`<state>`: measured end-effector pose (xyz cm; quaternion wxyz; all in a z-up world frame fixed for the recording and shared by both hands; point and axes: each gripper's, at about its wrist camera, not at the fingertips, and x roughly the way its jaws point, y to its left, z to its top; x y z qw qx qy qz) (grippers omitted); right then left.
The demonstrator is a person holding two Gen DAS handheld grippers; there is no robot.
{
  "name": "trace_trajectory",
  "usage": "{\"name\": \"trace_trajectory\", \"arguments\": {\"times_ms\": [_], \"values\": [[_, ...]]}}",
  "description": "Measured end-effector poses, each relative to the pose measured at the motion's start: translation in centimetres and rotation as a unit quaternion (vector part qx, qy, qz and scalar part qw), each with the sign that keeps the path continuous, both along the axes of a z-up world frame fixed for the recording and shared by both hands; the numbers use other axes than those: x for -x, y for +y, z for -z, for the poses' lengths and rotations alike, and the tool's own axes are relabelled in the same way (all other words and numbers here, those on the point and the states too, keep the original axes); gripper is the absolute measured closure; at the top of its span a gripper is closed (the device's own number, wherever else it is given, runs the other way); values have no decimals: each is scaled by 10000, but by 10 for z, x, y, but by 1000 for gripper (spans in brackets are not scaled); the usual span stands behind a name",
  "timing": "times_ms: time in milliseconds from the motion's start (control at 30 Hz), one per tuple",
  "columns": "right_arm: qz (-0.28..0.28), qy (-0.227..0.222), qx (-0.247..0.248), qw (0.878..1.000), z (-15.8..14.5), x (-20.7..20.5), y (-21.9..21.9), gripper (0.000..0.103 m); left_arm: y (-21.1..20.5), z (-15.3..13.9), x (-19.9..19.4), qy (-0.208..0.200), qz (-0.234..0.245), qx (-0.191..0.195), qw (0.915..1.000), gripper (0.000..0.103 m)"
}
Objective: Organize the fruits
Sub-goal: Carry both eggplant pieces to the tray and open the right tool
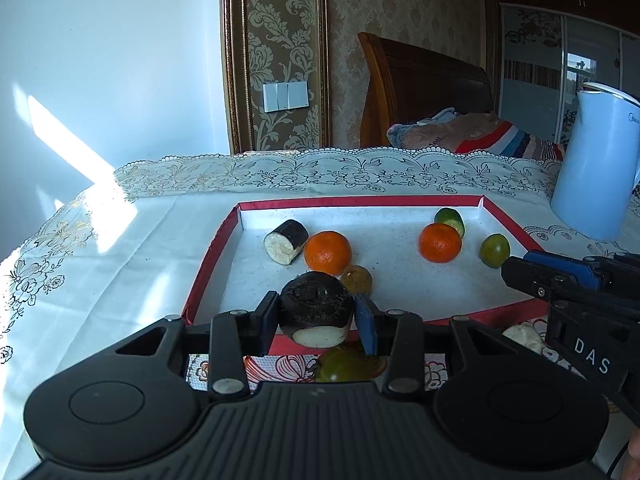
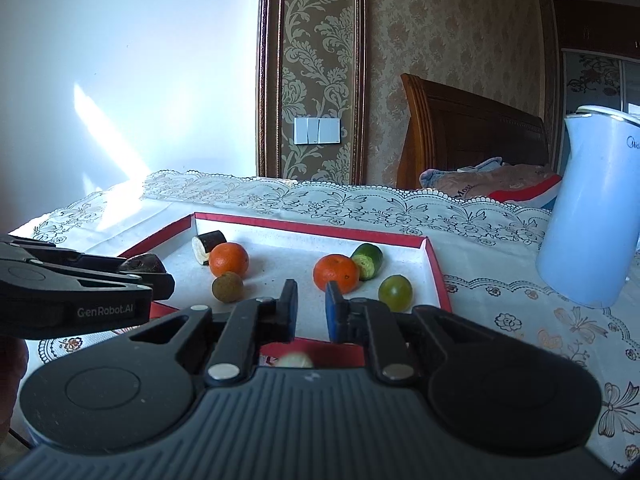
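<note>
My left gripper is shut on a dark-skinned eggplant chunk with a white cut face, held over the near rim of the red-edged white tray. In the tray lie another eggplant piece, two oranges, a brown round fruit, a cucumber piece and a green tomato. My right gripper is shut with nothing between its fingers, pointing over the tray's near edge. The left gripper shows at the left of the right wrist view.
A second green tomato lies on the flowered mat below the left gripper, outside the tray. A pale chunk lies near the right gripper. A light blue kettle stands at the right on the lace tablecloth. A bed is beyond.
</note>
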<state>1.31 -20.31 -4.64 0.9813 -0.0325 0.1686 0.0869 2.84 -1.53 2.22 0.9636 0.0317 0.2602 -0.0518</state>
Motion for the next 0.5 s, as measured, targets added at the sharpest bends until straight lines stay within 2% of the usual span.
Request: {"name": "trace_trajectory", "arguments": {"times_ms": [133,167,200,267,333,400,500], "values": [[37,145,-307,9994,-1,-4,-16,87,-1,4,-5,-32,-43,49,10000,63],[55,149,-352,9993,-2,-3,-21,81,0,5,-5,-39,-62,87,9999,63],[94,143,-393,9991,-3,-1,-24,74,2,6,-6,-43,-76,116,9999,63],[-38,216,-390,9990,-3,2,-30,39,6,8,-7,-48,-110,152,9998,63],[28,179,-314,9993,0,8,-35,35,11,10,-10,7,-149,241,9996,63],[173,139,-267,9994,2,11,-40,35,15,11,-12,10,-184,297,9994,63],[254,307,-368,9985,4,7,-48,33,17,11,-16,7,-252,286,9993,63]]}}
